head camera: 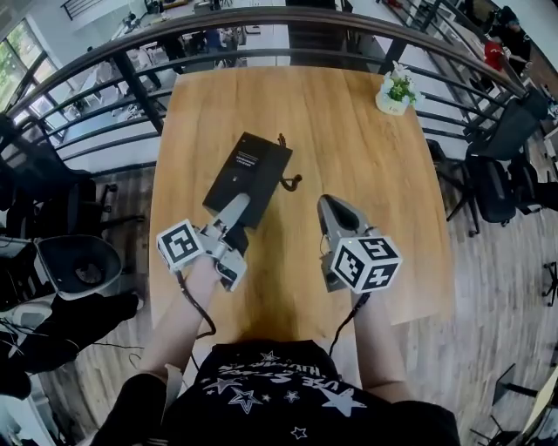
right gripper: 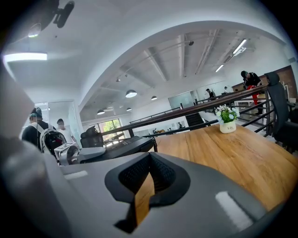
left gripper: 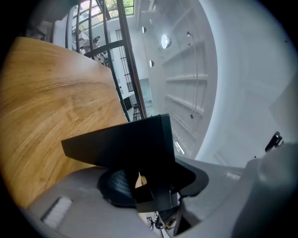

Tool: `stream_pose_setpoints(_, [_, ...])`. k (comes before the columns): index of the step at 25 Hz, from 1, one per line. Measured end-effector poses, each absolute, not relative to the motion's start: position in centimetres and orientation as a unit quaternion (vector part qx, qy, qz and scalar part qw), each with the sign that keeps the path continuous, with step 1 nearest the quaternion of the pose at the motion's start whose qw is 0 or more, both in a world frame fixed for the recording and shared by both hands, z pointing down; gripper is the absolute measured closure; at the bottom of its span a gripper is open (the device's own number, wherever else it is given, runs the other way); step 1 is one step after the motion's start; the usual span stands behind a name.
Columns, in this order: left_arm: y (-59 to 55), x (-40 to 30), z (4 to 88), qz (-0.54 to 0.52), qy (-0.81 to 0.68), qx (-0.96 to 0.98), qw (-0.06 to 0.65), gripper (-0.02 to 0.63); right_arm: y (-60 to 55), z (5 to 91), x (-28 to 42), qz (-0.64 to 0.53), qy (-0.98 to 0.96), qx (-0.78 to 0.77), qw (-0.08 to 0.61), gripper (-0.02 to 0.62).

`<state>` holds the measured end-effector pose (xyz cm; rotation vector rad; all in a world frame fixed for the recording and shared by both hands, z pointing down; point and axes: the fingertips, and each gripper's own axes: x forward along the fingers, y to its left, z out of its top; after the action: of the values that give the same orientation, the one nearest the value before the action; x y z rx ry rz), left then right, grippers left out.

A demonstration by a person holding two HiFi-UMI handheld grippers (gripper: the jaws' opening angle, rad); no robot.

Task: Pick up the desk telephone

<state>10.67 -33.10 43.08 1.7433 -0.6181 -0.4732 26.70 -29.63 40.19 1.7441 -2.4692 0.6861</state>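
The black desk telephone [head camera: 248, 165] hangs tilted over the wooden table [head camera: 357, 148], and its near edge is clamped in my left gripper [head camera: 234, 207]. In the left gripper view the phone's dark slab [left gripper: 125, 142] fills the space between the jaws of the left gripper [left gripper: 149, 186]. A thin black cord [head camera: 288, 183] trails from the phone's right side. My right gripper [head camera: 334, 209] hovers beside the phone, jaws together, holding nothing. In the right gripper view the right gripper [right gripper: 142, 195] shows only a narrow slit, and the phone [right gripper: 118, 148] is off to its left.
A small white pot with a green plant [head camera: 397, 91] stands at the table's far right corner. A dark curved railing [head camera: 261, 17] runs behind the table. Office chairs [head camera: 78, 266] stand on the floor at left and right. People [right gripper: 39, 132] stand in the distance.
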Motion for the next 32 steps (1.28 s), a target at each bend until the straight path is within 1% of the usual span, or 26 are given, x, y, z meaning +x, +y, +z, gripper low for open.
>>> stream_pose_setpoints(5, [-29.7, 7.6, 44.5, -0.209, -0.260, 0.744, 0.579, 0.401, -26.6, 41.5, 24.7, 0.223, -0.791, 0.569, 0.024, 0.595])
stream_pose_setpoints(19, [-23.3, -5.8, 46.2, -0.190, -0.263, 0.740, 0.589, 0.401, -20.8, 41.2, 12.2, 0.214, -0.787, 0.577, 0.033, 0.595])
stream_pose_setpoints(24, [-22.1, -8.5, 46.6, -0.180, -0.246, 0.743, 0.596, 0.400, -18.5, 41.3, 10.7, 0.220, -0.764, 0.605, 0.035, 0.595])
stream_pose_setpoints(26, [-21.7, -9.0, 46.6, -0.180, -0.233, 0.742, 0.602, 0.400, -17.4, 41.4, 10.6, 0.228, -0.749, 0.622, 0.029, 0.595])
stream_pose_setpoints(32, [-17.9, -11.5, 47.4, -0.154, -0.203, 0.752, 0.608, 0.400, -11.6, 41.8, 8.3, 0.231, -0.714, 0.661, -0.019, 0.597])
